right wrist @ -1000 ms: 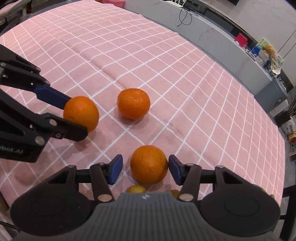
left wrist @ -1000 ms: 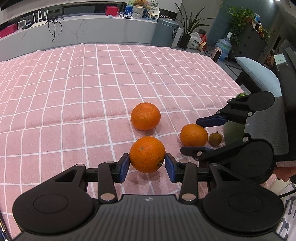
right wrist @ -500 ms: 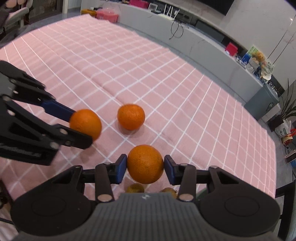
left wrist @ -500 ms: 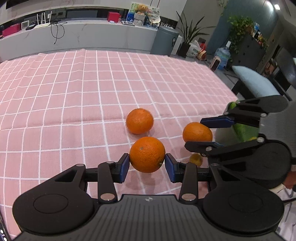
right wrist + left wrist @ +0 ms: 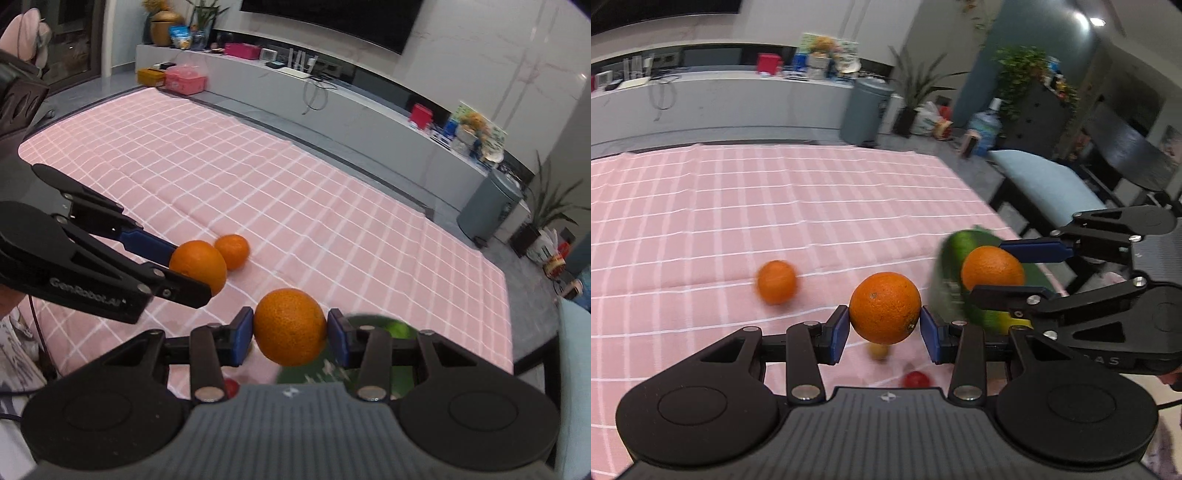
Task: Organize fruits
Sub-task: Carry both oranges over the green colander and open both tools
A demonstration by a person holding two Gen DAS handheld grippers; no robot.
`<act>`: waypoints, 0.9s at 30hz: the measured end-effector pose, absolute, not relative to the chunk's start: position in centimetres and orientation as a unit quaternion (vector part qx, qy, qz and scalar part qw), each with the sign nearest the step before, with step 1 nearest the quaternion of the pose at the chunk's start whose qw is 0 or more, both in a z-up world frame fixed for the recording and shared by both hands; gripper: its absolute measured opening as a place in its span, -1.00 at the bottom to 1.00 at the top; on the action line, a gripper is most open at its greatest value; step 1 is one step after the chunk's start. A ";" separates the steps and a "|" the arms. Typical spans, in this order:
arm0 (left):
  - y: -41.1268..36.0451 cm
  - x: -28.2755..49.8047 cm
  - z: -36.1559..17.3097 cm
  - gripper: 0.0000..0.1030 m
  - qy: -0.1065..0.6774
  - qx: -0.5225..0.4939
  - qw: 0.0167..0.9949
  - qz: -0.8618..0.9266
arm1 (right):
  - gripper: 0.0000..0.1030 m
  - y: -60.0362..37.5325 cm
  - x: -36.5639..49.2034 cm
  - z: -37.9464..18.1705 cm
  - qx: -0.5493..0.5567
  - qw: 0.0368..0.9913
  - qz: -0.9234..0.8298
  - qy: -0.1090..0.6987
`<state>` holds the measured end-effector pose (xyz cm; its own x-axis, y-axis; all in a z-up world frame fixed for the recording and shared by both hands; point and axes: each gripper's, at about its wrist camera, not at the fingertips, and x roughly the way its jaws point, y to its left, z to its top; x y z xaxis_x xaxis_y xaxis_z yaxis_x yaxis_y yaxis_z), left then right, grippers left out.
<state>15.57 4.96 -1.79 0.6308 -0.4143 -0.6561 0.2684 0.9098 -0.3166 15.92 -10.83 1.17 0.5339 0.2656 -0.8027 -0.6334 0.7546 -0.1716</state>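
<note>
Left claw (image 5: 884,330) clamps one orange (image 5: 885,307) across its widest girth, aloft over the pink worktop (image 5: 738,221); right claw (image 5: 290,336) grips another orange (image 5: 290,326) likewise, above a green container (image 5: 400,328). Firm, round, probably moderately heavy, prone to rolling; both claws point forward, roughly level.

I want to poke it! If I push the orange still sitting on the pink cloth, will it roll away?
Probably: the loose orange looks round and nothing touches it. The pink cloth looks flat and might slow it. It probably stays firm when poked.
</note>
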 end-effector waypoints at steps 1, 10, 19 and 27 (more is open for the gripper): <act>4.3 15.6 -1.6 -0.09 0.384 -0.092 0.897 -0.198 | -0.21 -11.5 15.7 1.4 -0.227 0.846 0.261 0.405; -1.8 16.8 -1.0 -0.09 0.398 -0.049 0.882 -0.247 | -0.21 -17.0 14.3 1.1 -0.226 0.846 0.221 0.429; -6.3 17.5 -2.3 -0.09 0.426 -0.017 0.863 -0.270 | -0.21 -20.0 14.6 -1.0 -0.213 0.838 0.199 0.462; -7.7 18.3 -4.0 -0.09 0.450 -0.005 0.850 -0.273 | -0.21 -21.2 15.0 -2.8 -0.205 0.829 0.195 0.483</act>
